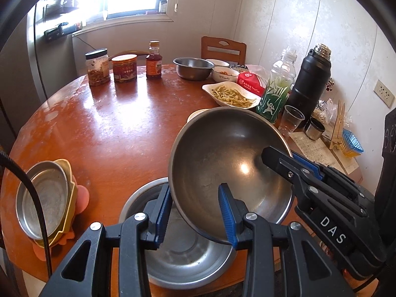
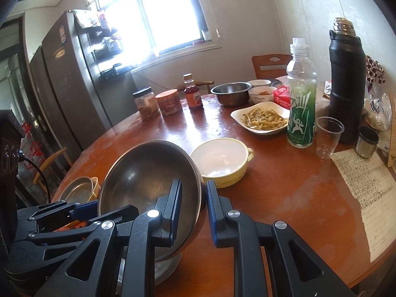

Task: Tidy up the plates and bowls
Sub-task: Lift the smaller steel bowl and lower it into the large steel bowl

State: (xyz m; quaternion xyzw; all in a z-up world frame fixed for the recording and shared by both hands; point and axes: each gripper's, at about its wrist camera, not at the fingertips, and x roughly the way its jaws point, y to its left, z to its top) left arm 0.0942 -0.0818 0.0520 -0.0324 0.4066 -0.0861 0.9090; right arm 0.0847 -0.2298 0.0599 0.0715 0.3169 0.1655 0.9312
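Above the near edge of the round reddish-brown table [image 1: 111, 128], a stainless steel bowl [image 1: 222, 163] is held tilted on its side, its hollow turned toward the left wrist camera. It is gripped by both claws at once. The left gripper [image 1: 195, 212] is clamped on the bowl's lower rim, one blue pad outside the wall and one inside. The right gripper [image 2: 191, 210] is clamped on the opposite rim, one finger inside the bowl and the other against its outer wall; seen from the left wrist, it reaches in from the right.

Directly beneath the tilted bowl, a larger steel basin [image 1: 188, 257] rests on the table, partly hidden by the left fingers. At the table's left edge, a steel plate [image 1: 42, 195] lies in a stack of yellow dishes [image 1: 70, 193] on an orange mat [image 1: 83, 195]. Just beyond the held bowl, a pale yellow handled bowl [image 2: 222, 162] stands empty.

Farther back, a white dish of yellow strips [image 2: 262, 120], a steel mixing bowl [image 2: 231, 92], two white bowls [image 2: 261, 92], three jars and a sauce bottle [image 2: 194, 94] are seen. On the right stand a green-labelled drink bottle [image 2: 300, 99], a black flask [image 2: 346, 81], a clear plastic cup [image 2: 328, 136] and a handwritten sheet [image 2: 366, 193].
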